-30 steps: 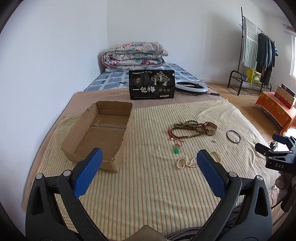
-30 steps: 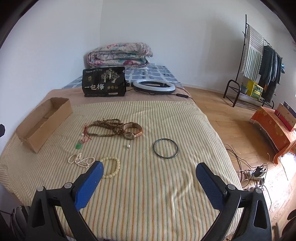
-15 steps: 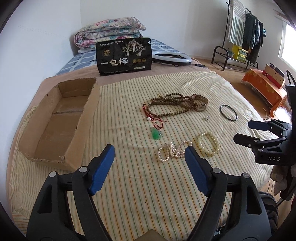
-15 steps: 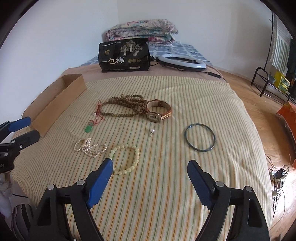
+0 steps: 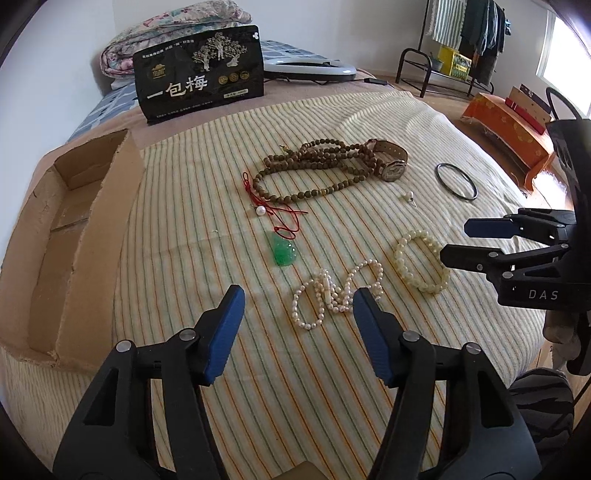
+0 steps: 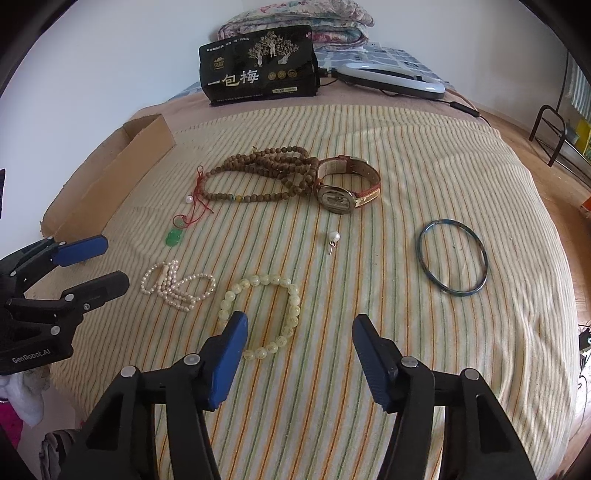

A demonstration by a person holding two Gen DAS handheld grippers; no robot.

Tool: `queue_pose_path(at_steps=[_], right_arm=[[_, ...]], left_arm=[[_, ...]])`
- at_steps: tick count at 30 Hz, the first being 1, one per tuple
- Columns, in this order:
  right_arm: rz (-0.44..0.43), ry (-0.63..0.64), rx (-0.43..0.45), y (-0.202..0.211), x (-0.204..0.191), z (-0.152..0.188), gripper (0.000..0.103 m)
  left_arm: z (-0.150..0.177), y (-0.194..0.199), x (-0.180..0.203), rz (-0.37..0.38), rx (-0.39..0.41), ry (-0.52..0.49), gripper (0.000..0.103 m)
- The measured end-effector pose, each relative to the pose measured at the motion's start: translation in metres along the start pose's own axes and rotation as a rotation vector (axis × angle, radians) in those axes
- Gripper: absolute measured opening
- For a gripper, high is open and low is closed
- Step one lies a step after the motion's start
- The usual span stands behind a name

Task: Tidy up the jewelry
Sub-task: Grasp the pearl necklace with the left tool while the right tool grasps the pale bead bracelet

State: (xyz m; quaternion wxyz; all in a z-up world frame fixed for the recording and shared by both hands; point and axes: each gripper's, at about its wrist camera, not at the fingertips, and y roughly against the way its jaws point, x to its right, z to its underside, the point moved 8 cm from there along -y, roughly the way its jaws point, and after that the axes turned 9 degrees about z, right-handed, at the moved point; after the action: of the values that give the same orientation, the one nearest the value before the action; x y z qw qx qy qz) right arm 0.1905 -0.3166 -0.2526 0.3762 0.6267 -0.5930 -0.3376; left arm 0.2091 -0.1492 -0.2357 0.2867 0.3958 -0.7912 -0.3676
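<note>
Currently we are holding both grippers low over the near edge of the striped cloth (image 5: 369,122), nothing gripped in either. Our left gripper (image 5: 298,310) is sitting with its fingers spread wide, and the pearl strand (image 5: 334,291) is lying just ahead between the blue pads (image 5: 225,332), not touching as far as we can tell. Our right gripper (image 6: 297,334) is likewise spread wide, with the pale bead bracelet (image 6: 260,315) lying right at its left pad; contact we cannot tell.

Jewelry is all lying loose on the cloth. The green pendant (image 5: 283,253) on its red cord (image 5: 275,212) is sitting behind the pearl strand, with a single white pearl (image 5: 261,211) on the cord. The brown bead necklace (image 5: 314,170) is lying coiled further back, touching the wristwatch (image 6: 347,184) on its right. A small pearl earring (image 6: 333,238) is lying alone in front of the watch. The dark bangle (image 6: 453,262) is lying well apart to the right.

The cardboard box (image 5: 66,236) is sitting open on the left edge of the cloth, well apart from the jewelry, and we are seeing no jewelry in the part of its floor that shows. A black bag (image 6: 258,70) with printed characters is standing upright behind the cloth, a ring light (image 6: 391,79) lying beside it, folded quilt (image 6: 303,14) behind both.
</note>
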Motion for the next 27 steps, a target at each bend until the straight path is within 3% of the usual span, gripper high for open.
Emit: queue_pose_path(at_steps=[9, 15, 21, 27], right_arm=[[0.007, 0.020, -0.041, -0.019, -0.005, -0.002, 0.052], [0.026, 0.032, -0.042, -0.024, -0.005, 0.000, 0.050], [0.047, 0.050, -0.040, -0.026, -0.007, -0.002, 0.047], [0.046, 0.058, -0.037, -0.026, -0.012, -0.002, 0.039]], left_arm=[[0.003, -0.036, 0.000, -0.017, -0.047, 0.003, 0.061], [0.002, -0.043, -0.001, -0.023, -0.038, 0.012, 0.058], [0.004, -0.044, 0.005, 0.008, -0.030, 0.021, 0.039], [0.004, -0.045, 0.017, 0.053, -0.035, 0.003, 0.009]])
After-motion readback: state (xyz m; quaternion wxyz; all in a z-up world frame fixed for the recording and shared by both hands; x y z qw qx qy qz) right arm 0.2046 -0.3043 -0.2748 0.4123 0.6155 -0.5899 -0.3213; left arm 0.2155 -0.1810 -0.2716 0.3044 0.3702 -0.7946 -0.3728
